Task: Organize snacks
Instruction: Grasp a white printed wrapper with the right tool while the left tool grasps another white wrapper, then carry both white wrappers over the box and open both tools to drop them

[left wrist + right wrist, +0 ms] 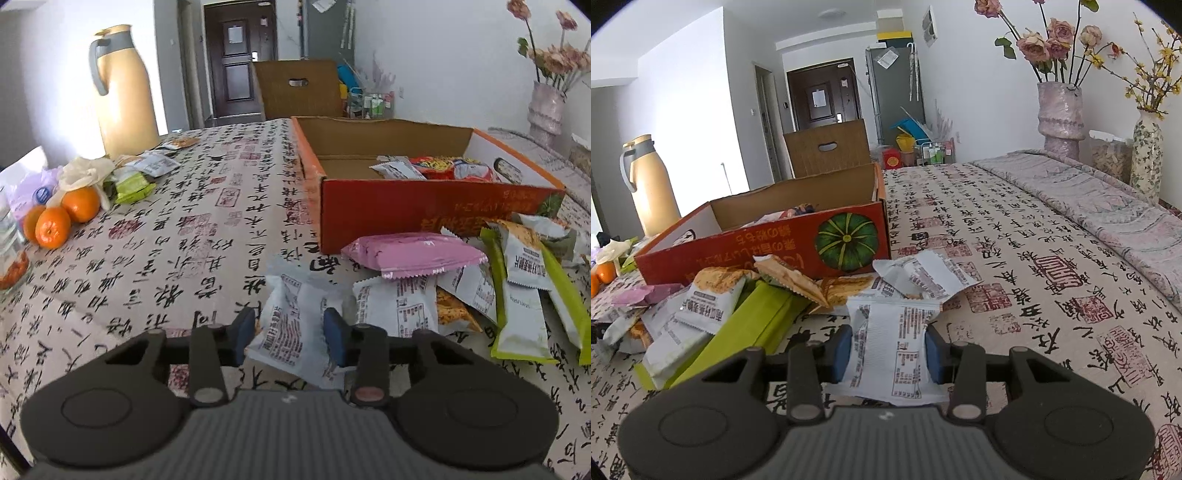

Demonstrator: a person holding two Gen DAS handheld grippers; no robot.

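The left tongs (290, 334) have a white snack packet (295, 325) between their blue pads (242, 332); the pads sit against its two sides and the wrapper bulges between them, so they are narrowed onto it. That packet lies low over the calligraphy-print tabletop (177, 236), at 6 o'clock in the left wrist view. At 3 o'clock from it lies a heap of loose snacks: a pink packet (413, 253) on top, more white packets and long green bars (517, 317). The orange cardboard box (424, 210) stands at about 1 o'clock, open, with a few packets inside at its right end. Three oranges (55, 221) rest at 9 o'clock, and a yellow thermos jug (123, 92) stands at 11 o'clock.

The right tongs (888, 352) are clamped on another white packet (892, 350), which creases between the pads at 6 o'clock in the right wrist view. The snack heap (738, 306) lies at 9 to 10 o'clock, touching the front wall of the box (757, 251) with its green pumpkin picture. Two vases of flowers (1060, 114) stand at 2 o'clock
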